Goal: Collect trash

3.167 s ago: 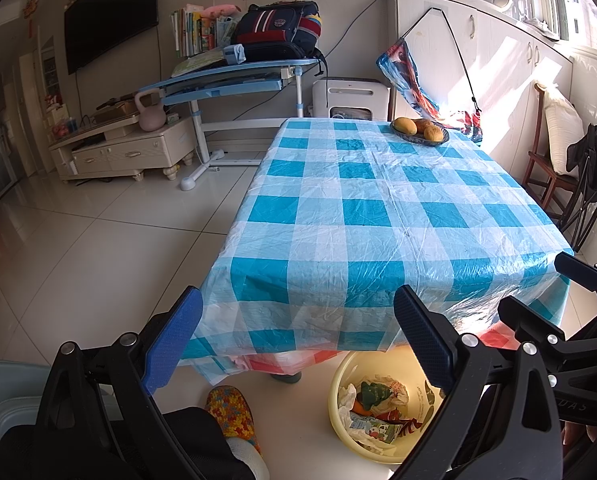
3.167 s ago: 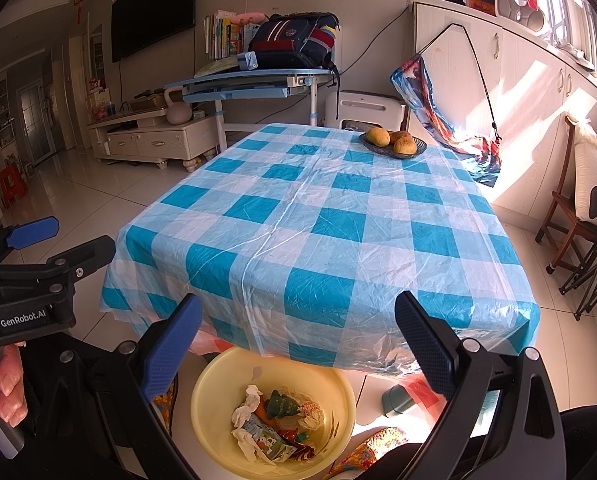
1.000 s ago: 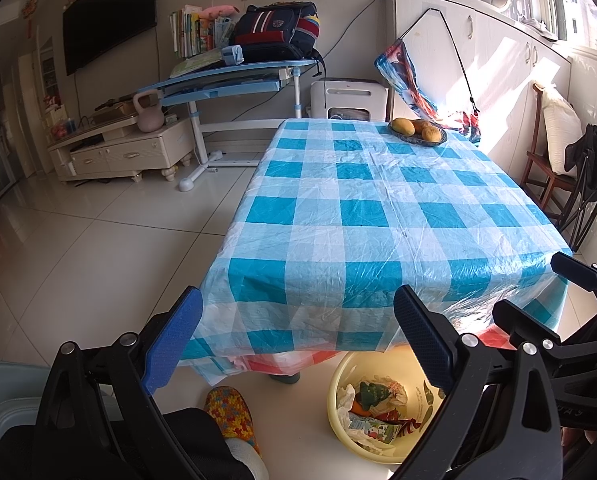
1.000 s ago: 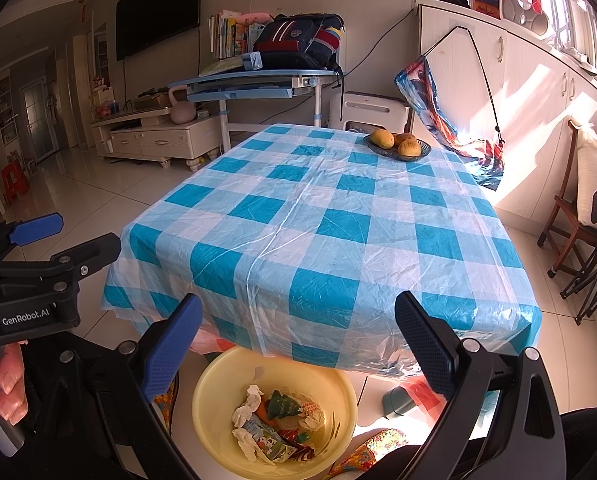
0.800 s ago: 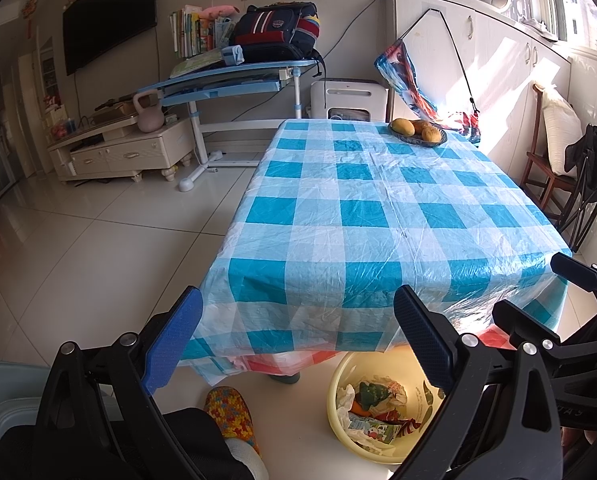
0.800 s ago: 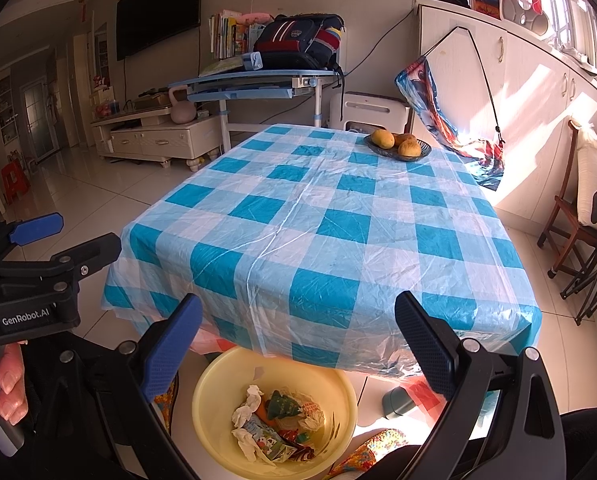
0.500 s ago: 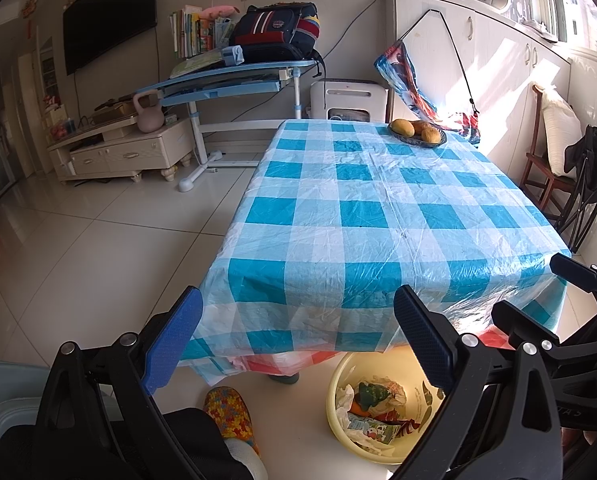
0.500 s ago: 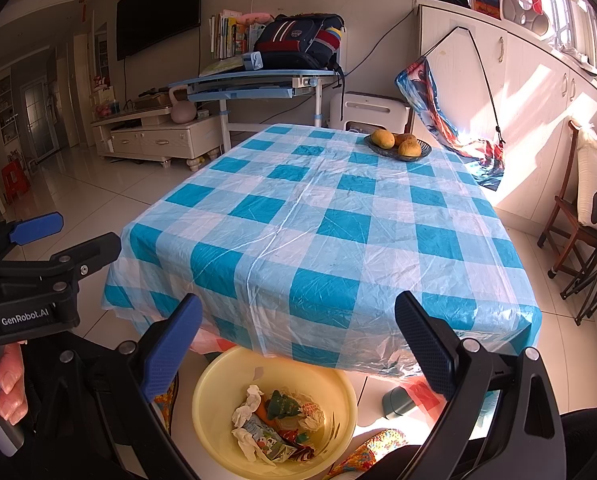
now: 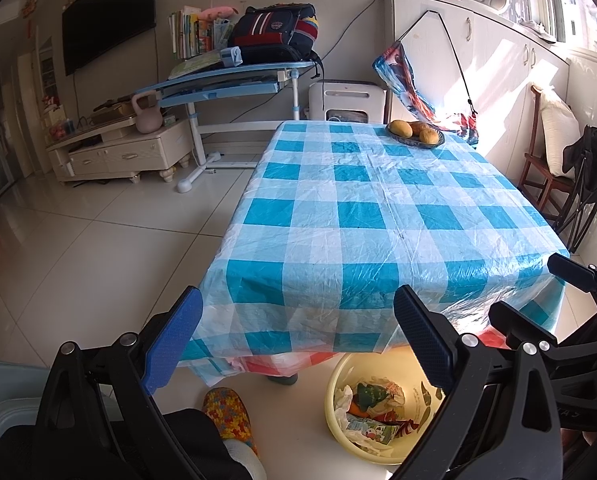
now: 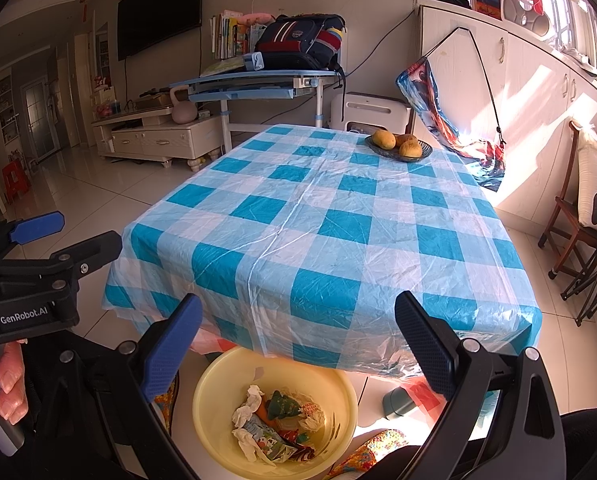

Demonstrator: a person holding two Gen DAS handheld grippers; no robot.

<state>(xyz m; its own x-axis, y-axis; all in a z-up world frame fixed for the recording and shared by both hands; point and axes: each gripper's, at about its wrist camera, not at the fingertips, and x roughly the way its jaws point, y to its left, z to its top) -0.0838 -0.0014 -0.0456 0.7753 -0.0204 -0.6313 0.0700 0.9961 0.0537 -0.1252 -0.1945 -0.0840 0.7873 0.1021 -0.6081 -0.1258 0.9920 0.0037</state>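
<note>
Both my left gripper (image 9: 294,336) and right gripper (image 10: 296,336) empty, jaws apart. Worktop (image 10: 338,216) shows no litter; trash (image 10: 274,424) sits in basin (image 10: 218,380) below near edge. Collecting looks finished; next, scan for leftovers.

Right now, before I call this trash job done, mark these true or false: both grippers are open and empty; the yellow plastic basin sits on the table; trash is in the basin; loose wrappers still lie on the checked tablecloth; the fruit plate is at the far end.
1. Both the left gripper and the right gripper are open and empty: true.
2. The yellow plastic basin sits on the table: false, it is on the floor by the near edge.
3. Crumpled tissues and wrappers lie in the basin: true.
4. Wrappers lie on the blue-and-white checked tablecloth: false, none visible.
5. The plate of fruit is at the far end: true.
</note>
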